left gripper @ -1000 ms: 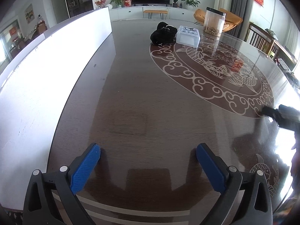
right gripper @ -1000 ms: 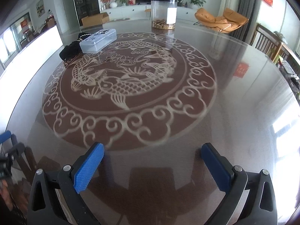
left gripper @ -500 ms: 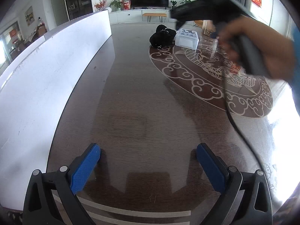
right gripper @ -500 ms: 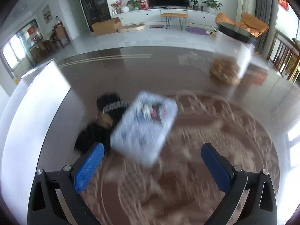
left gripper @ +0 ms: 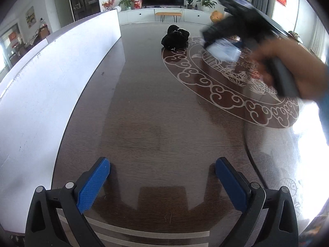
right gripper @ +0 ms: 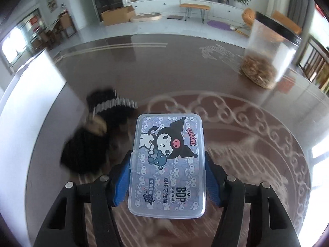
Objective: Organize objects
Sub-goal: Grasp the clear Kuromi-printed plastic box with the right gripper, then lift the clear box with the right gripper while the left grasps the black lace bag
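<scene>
My right gripper [right gripper: 167,177] is shut on a clear plastic floss box [right gripper: 168,162] with a Kuromi cartoon lid, its blue pads pressing both long sides. In the left wrist view the box [left gripper: 223,50] shows blurred under the right gripper's black body and the hand, at the far right. A black fuzzy bundle [right gripper: 90,142] lies on the table just left of the box; it also shows in the left wrist view [left gripper: 175,38]. My left gripper [left gripper: 162,183] is open and empty, low over the dark table near its front edge.
A tall clear jar [right gripper: 265,59] with tan contents and a black lid stands at the far right. A long white panel [left gripper: 51,78] runs along the table's left edge. The round table [left gripper: 154,113] has a dragon medallion inlay [left gripper: 236,86].
My right gripper has swept forward across the table to the floss box and shut on it. The left gripper has stayed still and open.
</scene>
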Tool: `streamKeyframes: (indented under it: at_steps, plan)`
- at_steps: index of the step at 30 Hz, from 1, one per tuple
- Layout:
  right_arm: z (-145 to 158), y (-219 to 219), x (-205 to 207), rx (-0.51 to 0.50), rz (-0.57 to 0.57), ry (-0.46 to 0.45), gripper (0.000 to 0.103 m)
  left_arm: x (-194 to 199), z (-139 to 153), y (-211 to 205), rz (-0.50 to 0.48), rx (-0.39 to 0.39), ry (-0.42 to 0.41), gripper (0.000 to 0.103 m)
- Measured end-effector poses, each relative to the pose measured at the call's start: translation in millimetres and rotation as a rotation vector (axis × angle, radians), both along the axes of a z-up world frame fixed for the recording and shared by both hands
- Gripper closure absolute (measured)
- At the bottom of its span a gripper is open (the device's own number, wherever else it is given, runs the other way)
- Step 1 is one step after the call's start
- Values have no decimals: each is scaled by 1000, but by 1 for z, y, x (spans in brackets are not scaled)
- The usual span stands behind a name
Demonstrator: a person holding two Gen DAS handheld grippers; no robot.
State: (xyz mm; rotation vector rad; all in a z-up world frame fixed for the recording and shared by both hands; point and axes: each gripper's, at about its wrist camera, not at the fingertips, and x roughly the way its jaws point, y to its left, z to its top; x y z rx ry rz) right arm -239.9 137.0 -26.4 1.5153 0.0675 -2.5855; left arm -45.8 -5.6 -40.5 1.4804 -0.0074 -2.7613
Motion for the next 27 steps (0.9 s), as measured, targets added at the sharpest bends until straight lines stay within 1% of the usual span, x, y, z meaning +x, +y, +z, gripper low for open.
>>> streamKeyframes:
  at_steps: [3,5,11,14,16,17,18,19,24,27]
  plan:
    - [-3,19,44,53,55,43,40,2,0,1,3,0,9,0]
    - [-5,38,76,42,70,64,40,1,-1,0,6,0,9,0]
    - [-5,92,171,33,24,102,40,1,-3,-1,7,0,20,0]
    - [-4,110,203,31,5,128,40,1,-2,-1,8,1,23,0]
    - [-4,118,213,24,-7,141,39,1,-2,-1,8,0,22,0]
    - [-4,121,216,25,-9,143,32,1,-2,-1,8,0,23,0]
    - [-5,122,212,25,-11,140,20,1,-2,-1,8,0,24,0]
    - [-3,120,208,24,-12,133,16,1,-2,-1,9,0,25,0]
    - [-5,116,204,29,0,131,12,2,-2,-1,10,1,22,0]
    - [-6,114,203,28,2,130,11,1,-2,0,15,1,8,0]
